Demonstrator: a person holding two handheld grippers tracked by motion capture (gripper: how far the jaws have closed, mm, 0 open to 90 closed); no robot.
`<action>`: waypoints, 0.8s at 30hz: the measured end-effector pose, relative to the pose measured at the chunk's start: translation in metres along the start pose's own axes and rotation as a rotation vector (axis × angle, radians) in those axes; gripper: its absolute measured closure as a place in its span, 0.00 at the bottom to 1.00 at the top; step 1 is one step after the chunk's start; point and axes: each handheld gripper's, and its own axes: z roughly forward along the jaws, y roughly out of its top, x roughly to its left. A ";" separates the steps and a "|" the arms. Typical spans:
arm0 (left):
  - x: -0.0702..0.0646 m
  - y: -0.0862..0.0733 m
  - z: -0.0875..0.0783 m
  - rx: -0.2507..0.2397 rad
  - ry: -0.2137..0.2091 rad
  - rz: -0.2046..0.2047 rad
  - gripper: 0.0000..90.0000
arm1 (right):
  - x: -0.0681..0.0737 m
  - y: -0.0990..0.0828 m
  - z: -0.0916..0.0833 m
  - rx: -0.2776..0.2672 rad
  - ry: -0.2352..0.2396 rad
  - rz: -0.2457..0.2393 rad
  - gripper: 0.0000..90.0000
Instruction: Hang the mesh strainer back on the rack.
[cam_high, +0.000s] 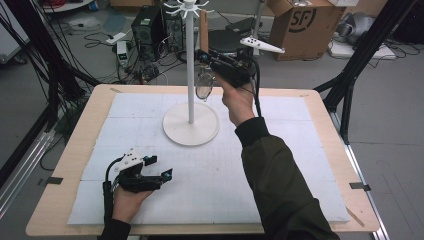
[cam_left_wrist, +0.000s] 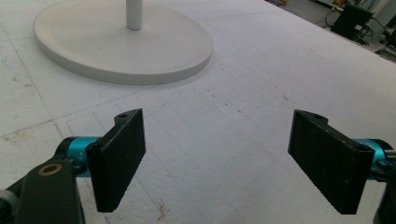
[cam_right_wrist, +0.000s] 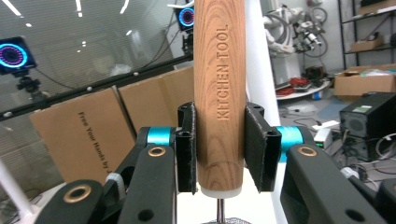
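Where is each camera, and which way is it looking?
High view: above the person's side, looking forward and down on the table; both forearms, the left gripper and right gripper show.
Left gripper view: rides the left gripper, looking along its open jaws.
Right gripper view: rides the right gripper, whose jaws clamp a wooden handle.
Shared: the white stand, whose base shows in high and left gripper views.

The wooden handle (cam_right_wrist: 219, 93) runs off the top edge, its lower end perhaps a strainer

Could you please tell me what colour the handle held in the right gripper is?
Light brown wood grain, stamped KITCHEN TOOL; the handle shows best in the right gripper view.
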 end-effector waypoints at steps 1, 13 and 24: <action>0.000 0.000 0.000 0.000 0.000 0.002 0.22 | -0.001 0.000 0.001 -0.001 -0.003 0.000 0.76; 0.000 0.000 0.000 -0.001 0.000 0.000 0.22 | -0.011 -0.001 0.010 0.018 -0.019 0.029 0.76; 0.000 0.000 0.000 -0.004 0.008 -0.001 0.21 | -0.011 -0.007 0.012 0.030 -0.060 0.068 0.44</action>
